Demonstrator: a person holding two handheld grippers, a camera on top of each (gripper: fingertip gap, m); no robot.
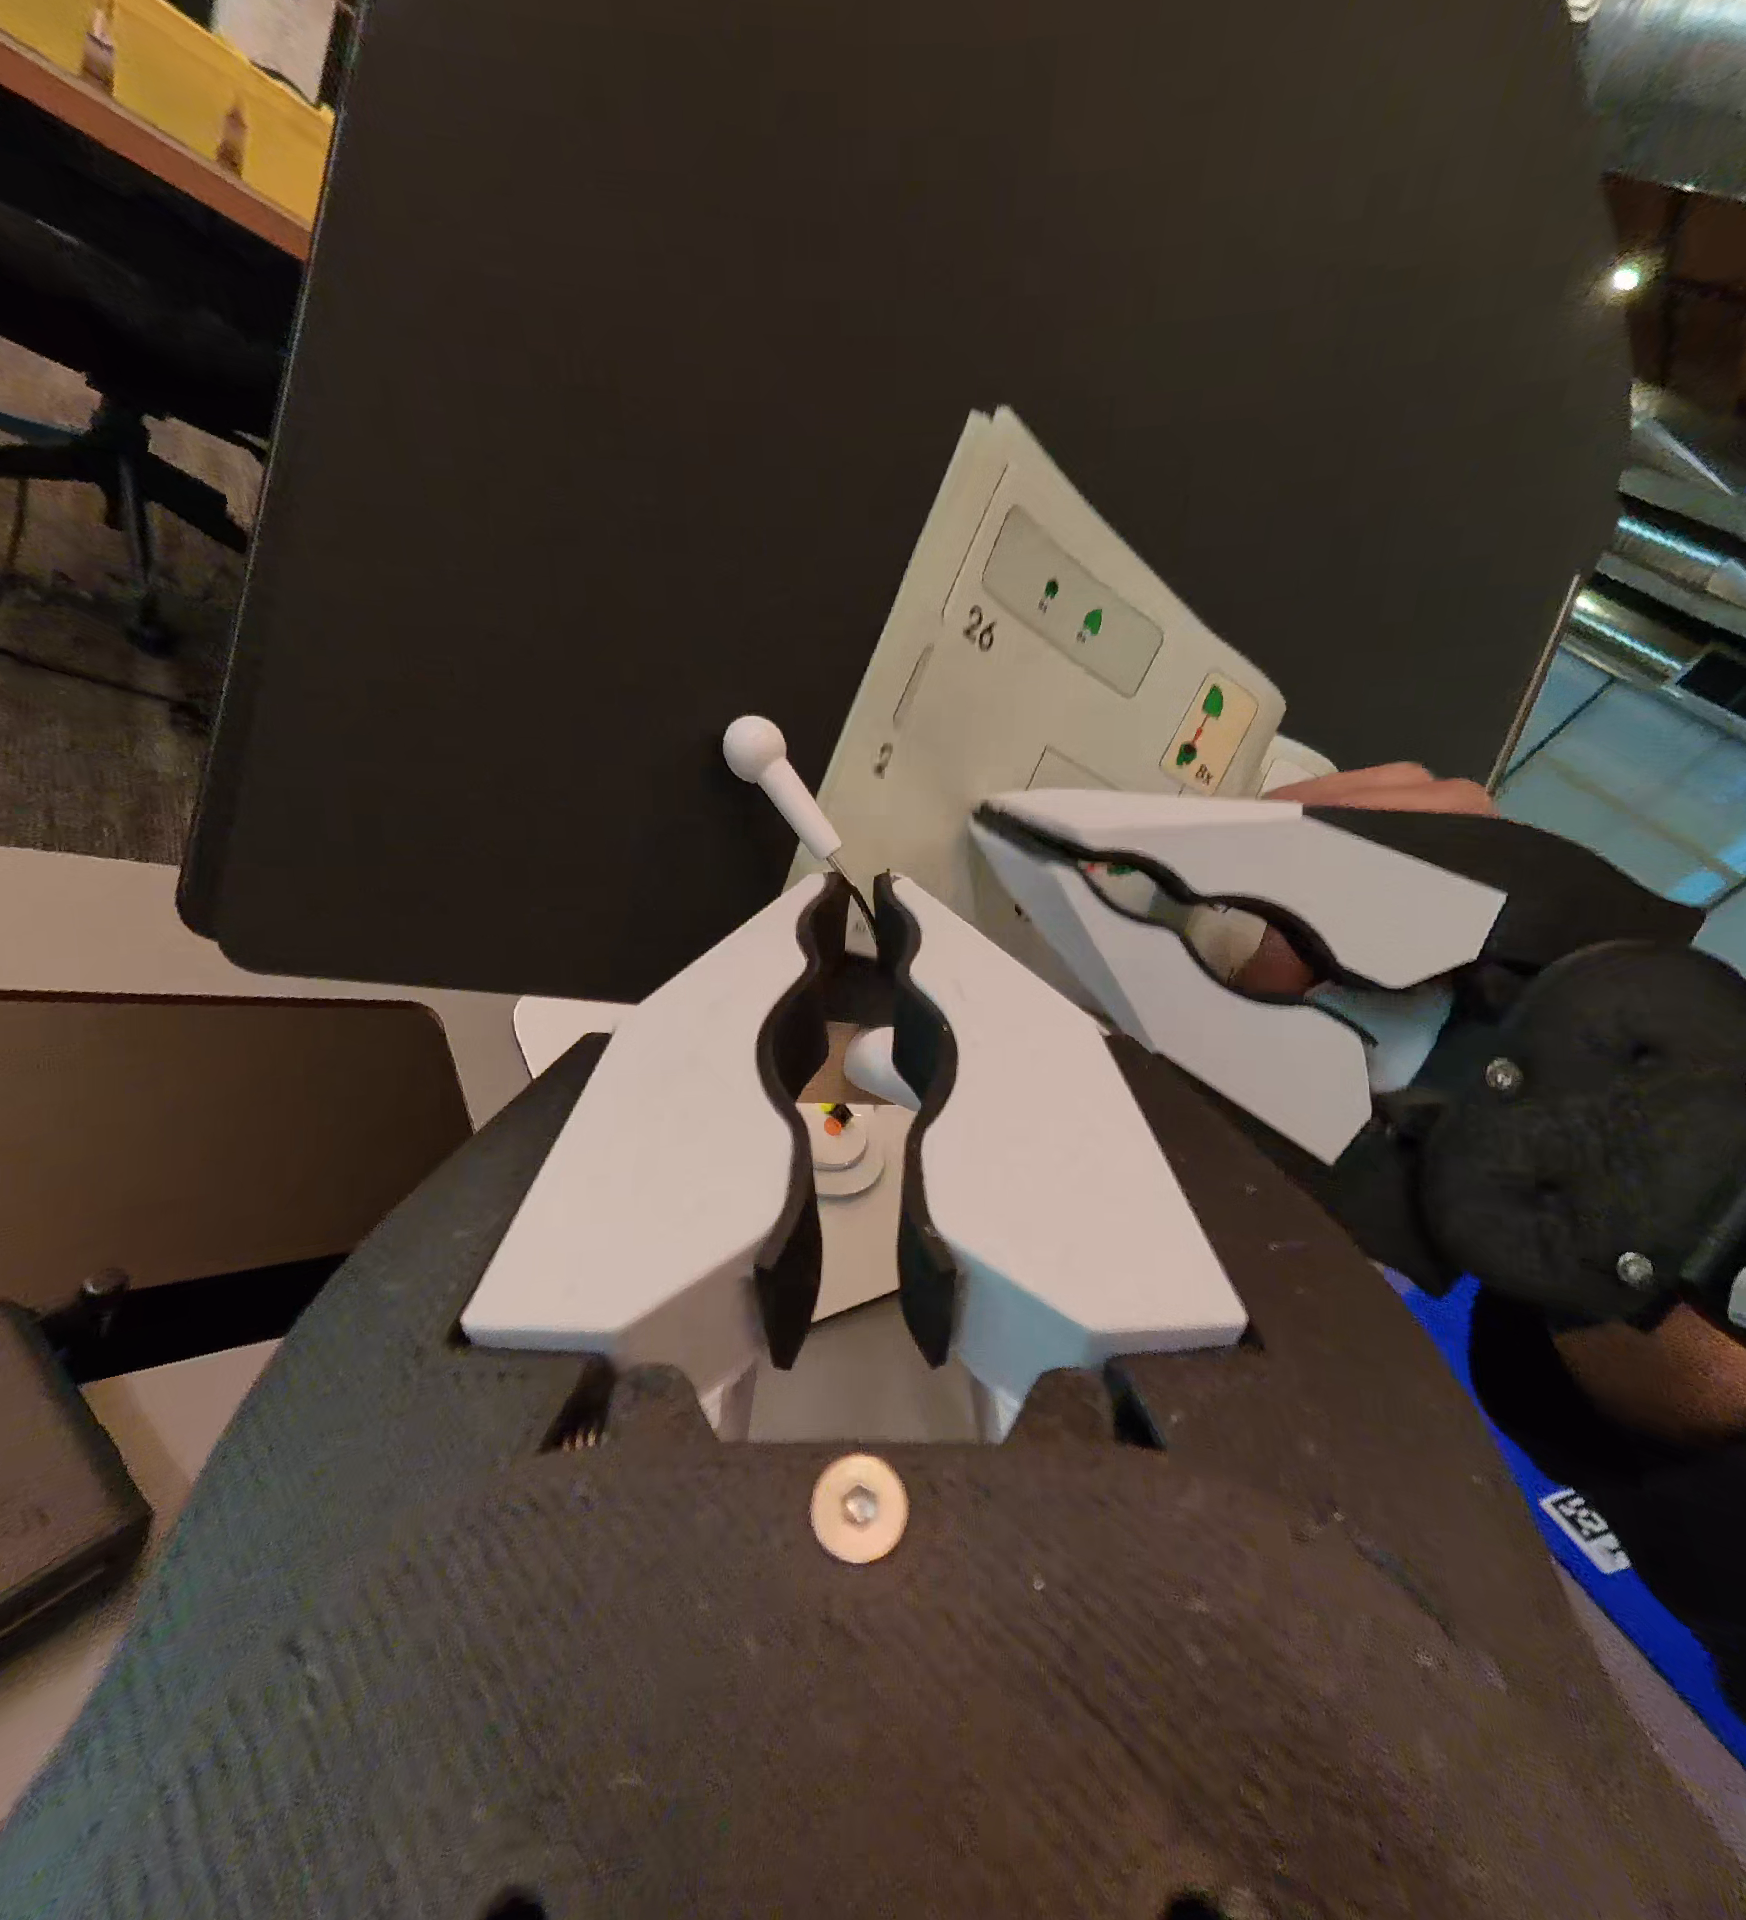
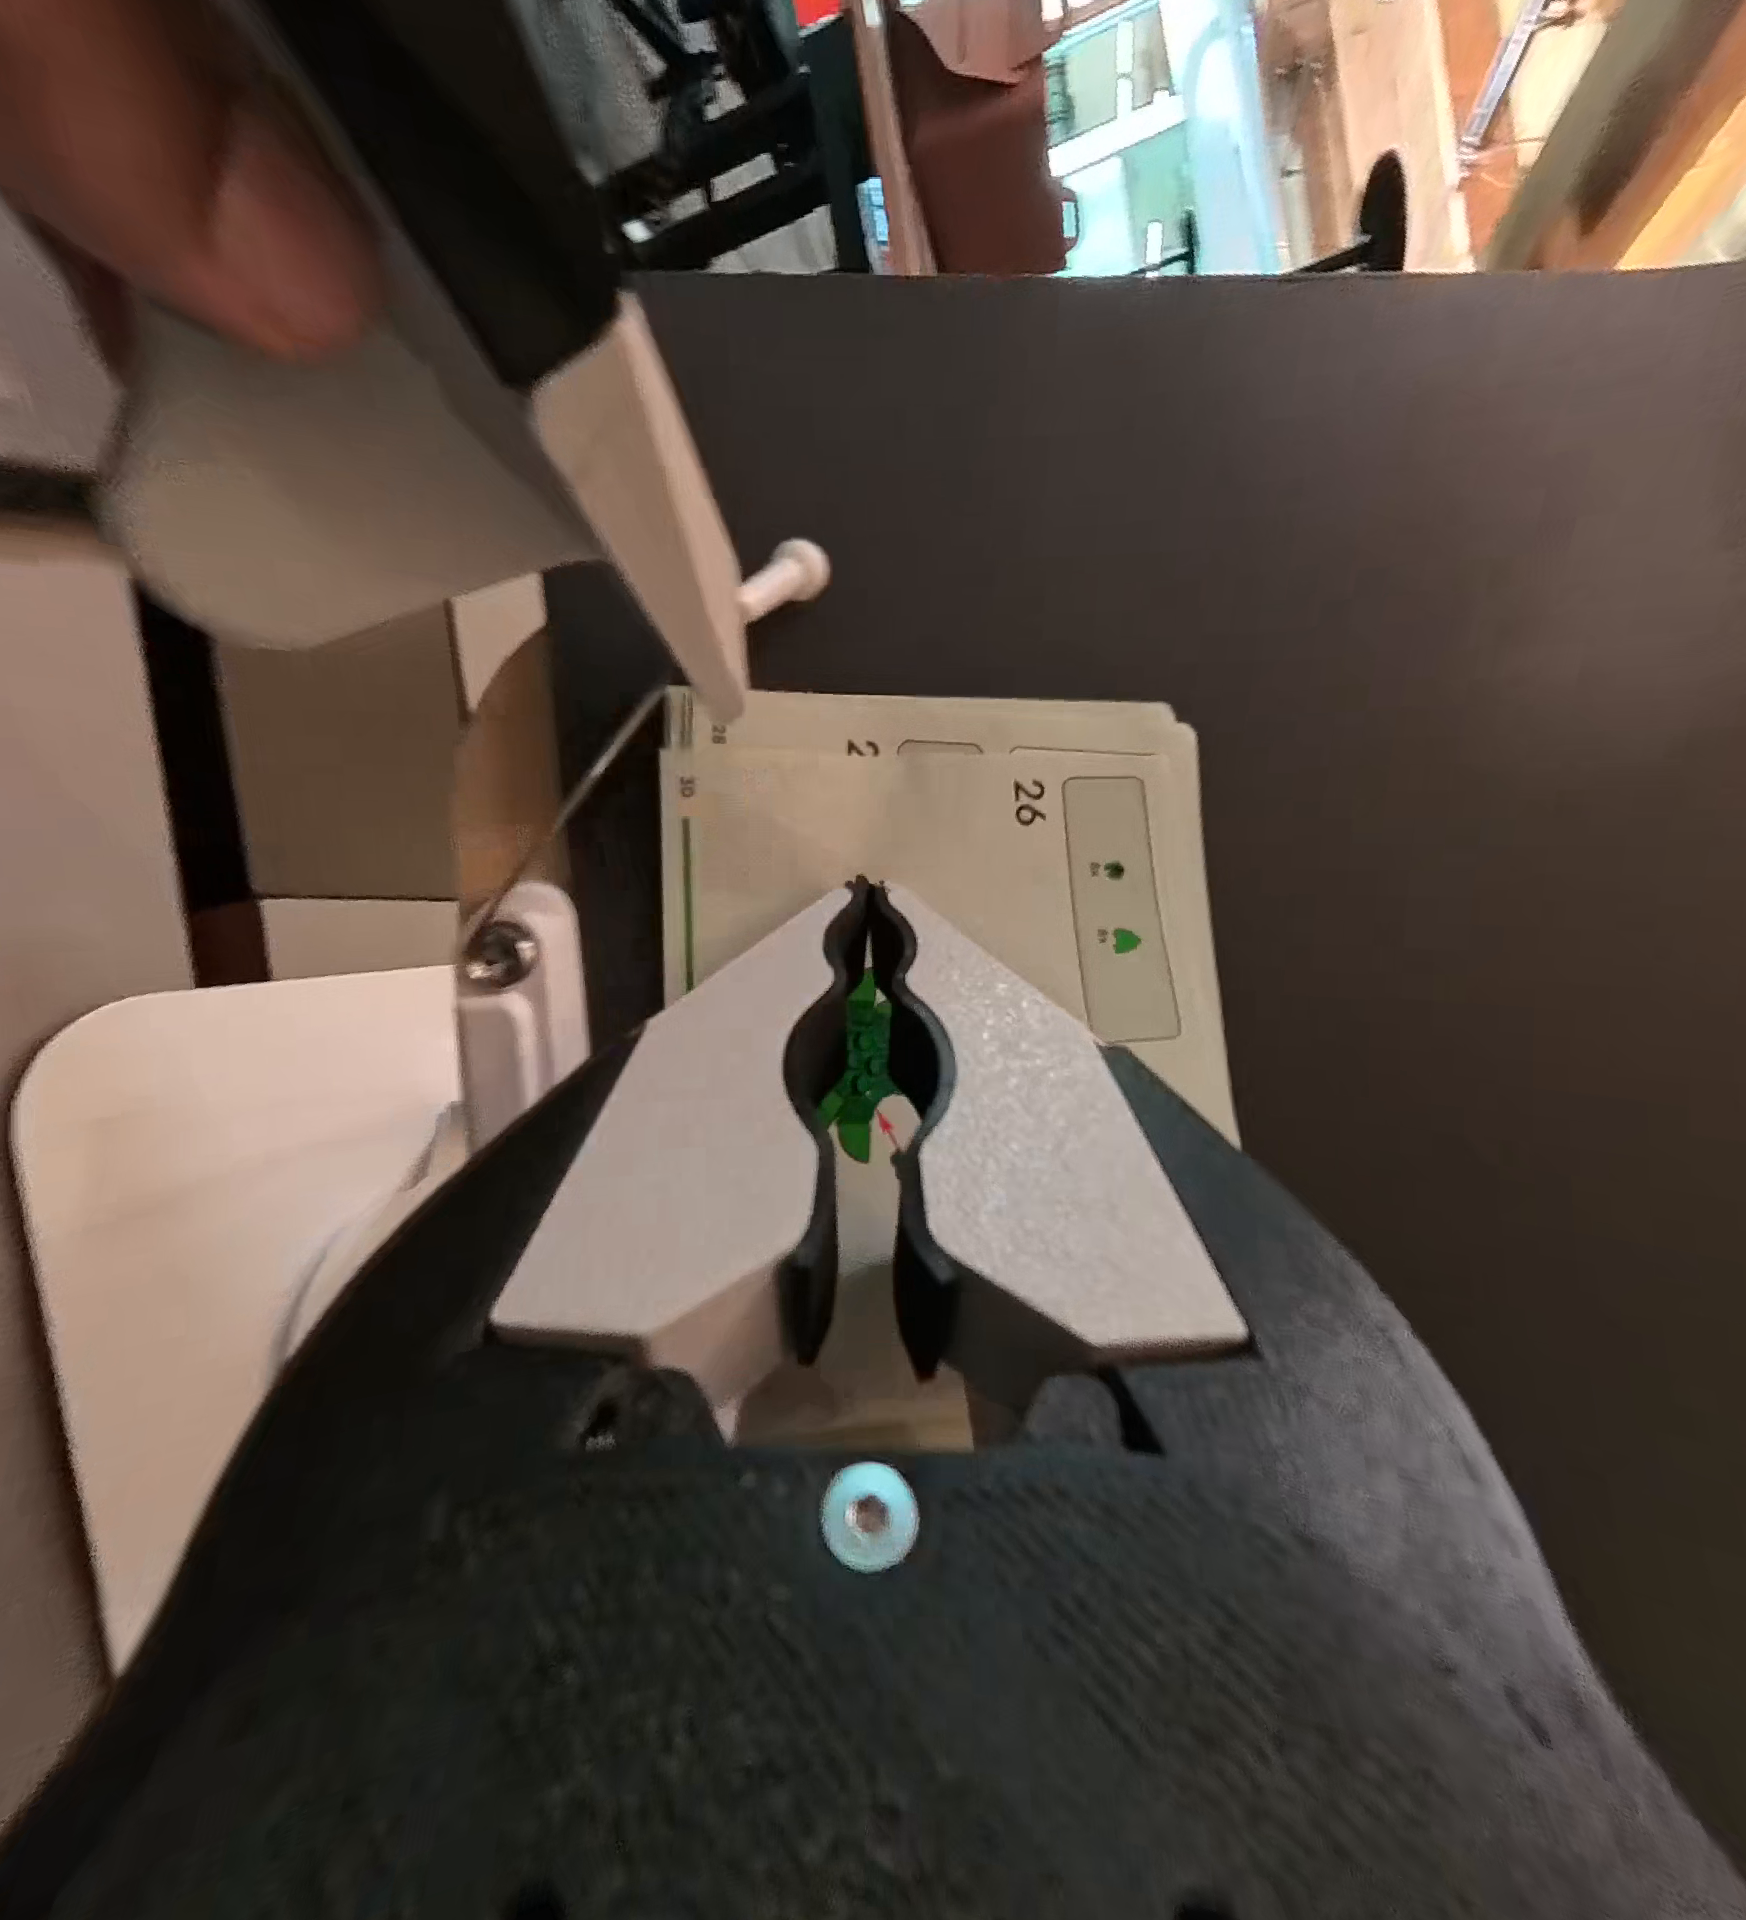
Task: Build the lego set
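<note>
Right tool pinching booklet, left tool gripping wire

You see the cream instruction booklet with green leaf drawings and a red arrow before a matte black board. Your grippers have pale grey fingers with black wavy pads. The ball-headed pin is white.
</note>
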